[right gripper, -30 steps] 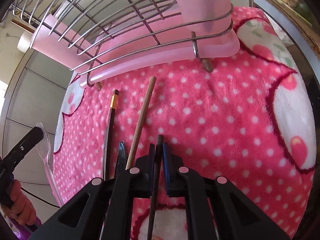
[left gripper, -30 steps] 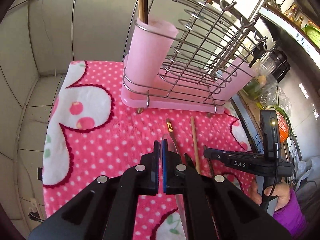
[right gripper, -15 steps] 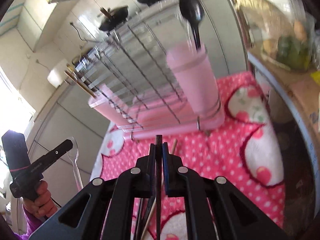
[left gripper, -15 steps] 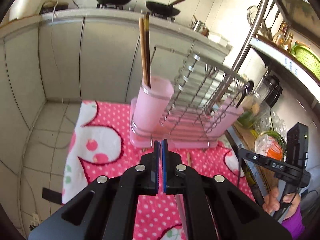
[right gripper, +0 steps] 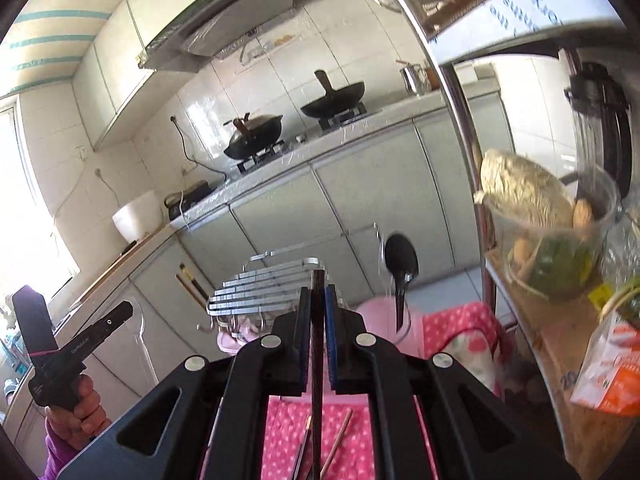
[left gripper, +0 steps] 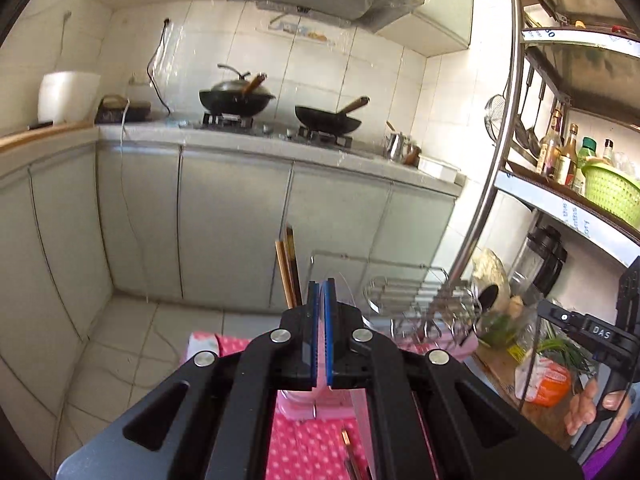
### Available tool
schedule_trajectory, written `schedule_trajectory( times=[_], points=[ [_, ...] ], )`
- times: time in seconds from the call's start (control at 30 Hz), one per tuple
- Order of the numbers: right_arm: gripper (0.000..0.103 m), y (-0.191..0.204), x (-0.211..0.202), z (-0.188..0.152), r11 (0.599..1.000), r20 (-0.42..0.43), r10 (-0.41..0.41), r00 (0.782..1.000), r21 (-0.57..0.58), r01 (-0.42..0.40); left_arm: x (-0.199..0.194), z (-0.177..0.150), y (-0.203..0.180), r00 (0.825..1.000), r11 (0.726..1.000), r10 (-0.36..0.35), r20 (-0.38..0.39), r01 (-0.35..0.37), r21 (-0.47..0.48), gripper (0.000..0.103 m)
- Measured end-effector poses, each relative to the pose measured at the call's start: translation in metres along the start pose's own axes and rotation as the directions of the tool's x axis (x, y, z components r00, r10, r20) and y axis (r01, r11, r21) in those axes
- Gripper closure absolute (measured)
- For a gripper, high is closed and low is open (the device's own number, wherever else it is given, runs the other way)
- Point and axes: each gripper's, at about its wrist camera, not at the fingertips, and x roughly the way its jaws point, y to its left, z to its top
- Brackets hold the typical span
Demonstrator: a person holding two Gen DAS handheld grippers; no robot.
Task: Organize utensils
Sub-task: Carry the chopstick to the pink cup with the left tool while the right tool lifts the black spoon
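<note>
Both grippers clamped: R gripper (right gripper: 318,296) on dark chopstick (right gripper: 317,360), L gripper (left gripper: 321,292) on clear spoon (right gripper: 134,320)

The left gripper (left gripper: 320,292) has its jaws pressed together on a clear spoon (left gripper: 345,285), whose bowl rises just right of the blue pads. Behind the gripper stand chopsticks (left gripper: 289,268) in a pink cup, with the wire rack (left gripper: 416,300) to its right. Below the gripper lies the dotted pink cloth (left gripper: 308,444). Far right of the rack, a hand (left gripper: 590,406) holds the other gripper.

You've got two woks (left gripper: 237,100) on the stove — and two loose chopsticks (right gripper: 335,444) below the dish rack (right gripper: 276,284).
</note>
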Motion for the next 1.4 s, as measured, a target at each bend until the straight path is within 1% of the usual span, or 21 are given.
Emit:
schedule_trajectory(
  times=[0.07, 0.13, 0.17, 0.23, 0.33, 0.43, 0.5, 0.53, 0.6, 0.7, 0.8, 0.93, 1.03, 1.13, 1.33, 1.4],
  points=[
    [0.097, 0.001, 0.0, 0.011, 1.0, 0.034, -0.001, 0.999, -0.008, 0.001, 0.002, 0.01, -0.004, 0.999, 0.999, 0.03, 0.043, -0.031, 0.018, 0.102],
    [0.097, 0.001, -0.001, 0.019, 1.0, 0.069, -0.003, 0.998, -0.019, 0.004, 0.003, 0.018, -0.005, 0.994, 0.997, 0.066, 0.092, -0.07, 0.031, 0.102],
    [0.097, 0.002, -0.001, 0.023, 1.0, 0.084, -0.005, 0.996, -0.024, 0.007, 0.004, 0.023, -0.006, 0.988, 0.995, 0.09, 0.123, -0.095, 0.032, 0.102],
    [0.097, 0.003, 0.001, 0.03, 0.999, 0.122, -0.006, 0.993, -0.041, 0.011, 0.007, 0.028, -0.006, 0.979, 0.992, 0.115, 0.167, -0.121, 0.024, 0.102],
    [0.097, 0.005, 0.002, 0.042, 0.998, 0.177, -0.006, 0.984, -0.06, 0.017, 0.016, 0.033, -0.006, 0.957, 0.983, 0.176, 0.231, -0.183, 0.006, 0.102],
    [0.097, 0.006, 0.004, 0.051, 0.997, 0.23, -0.007, 0.973, -0.077, 0.025, 0.027, 0.033, -0.006, 0.938, 0.974, 0.223, 0.267, -0.228, -0.013, 0.102],
    [0.097, 0.006, 0.006, 0.056, 0.995, 0.268, -0.017, 0.963, -0.089, 0.042, 0.036, 0.031, -0.006, 0.919, 0.965, 0.257, 0.299, -0.26, -0.03, 0.102],
    [0.097, 0.006, 0.006, 0.058, 0.994, 0.282, -0.023, 0.959, -0.093, 0.051, 0.039, 0.029, -0.005, 0.912, 0.962, 0.268, 0.311, -0.271, -0.032, 0.102],
    [0.097, 0.005, 0.008, 0.061, 0.991, 0.316, -0.044, 0.948, -0.105, 0.081, 0.046, 0.023, -0.007, 0.89, 0.952, 0.298, 0.345, -0.304, -0.037, 0.102],
    [0.097, -0.001, 0.01, 0.061, 0.989, 0.356, -0.065, 0.932, -0.104, 0.109, 0.055, 0.016, -0.01, 0.874, 0.947, 0.307, 0.377, -0.319, -0.032, 0.102],
    [0.097, -0.008, 0.018, 0.06, 0.988, 0.368, -0.076, 0.927, -0.094, 0.119, 0.065, 0.008, -0.014, 0.866, 0.944, 0.308, 0.394, -0.328, -0.017, 0.102],
    [0.097, -0.017, 0.03, 0.058, 0.986, 0.369, -0.101, 0.924, -0.085, 0.142, 0.075, -0.001, -0.02, 0.846, 0.932, 0.329, 0.419, -0.361, -0.004, 0.102],
    [0.097, -0.023, 0.037, 0.056, 0.986, 0.363, -0.109, 0.925, -0.075, 0.146, 0.081, -0.006, -0.02, 0.845, 0.931, 0.333, 0.417, -0.364, -0.007, 0.102],
    [0.097, -0.024, 0.04, 0.051, 0.983, 0.39, -0.117, 0.913, -0.087, 0.163, 0.085, -0.011, -0.018, 0.836, 0.926, 0.345, 0.427, -0.378, -0.009, 0.102],
    [0.097, -0.026, 0.054, 0.041, 0.978, 0.41, -0.119, 0.904, -0.107, 0.177, 0.089, -0.021, -0.017, 0.831, 0.923, 0.344, 0.436, -0.385, 0.007, 0.102],
    [0.097, -0.025, 0.058, 0.035, 0.972, 0.418, -0.128, 0.9, -0.125, 0.197, 0.091, -0.025, -0.017, 0.833, 0.923, 0.337, 0.44, -0.384, 0.021, 0.102]
  ],
)
